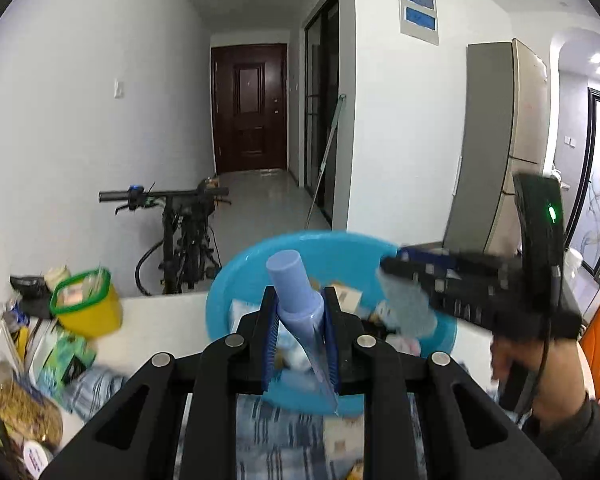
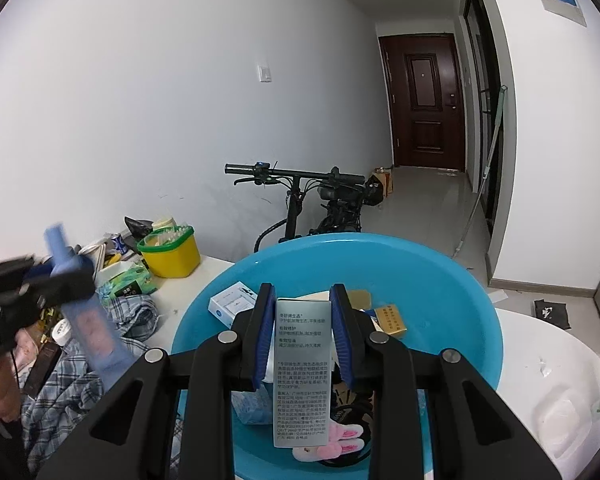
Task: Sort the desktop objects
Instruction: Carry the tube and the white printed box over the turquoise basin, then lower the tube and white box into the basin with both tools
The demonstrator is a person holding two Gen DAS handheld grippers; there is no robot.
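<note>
**Two wrist views over one blue basin**

The left wrist view is taken from just behind the left gripper [image 1: 300, 312], looking forward and slightly down along its fingers. The blue basin [image 1: 236, 280] is seen close ahead, with a hallway and dark door [image 1: 249, 108] far beyond.

The right wrist view is set likewise behind the right gripper [image 2: 302, 332], nearer to the basin [image 2: 452, 280], which fills the lower frame.

Shared by both views are the basin, the yellow tub [image 1: 92, 312] [image 2: 176, 256], the bicycle [image 1: 180, 232] [image 2: 300, 200] and the door [image 2: 424, 100]. Each gripper is caught, blurred, at the edge of the other view: the right one at [image 1: 416, 280], the left one at [image 2: 40, 284].
</note>
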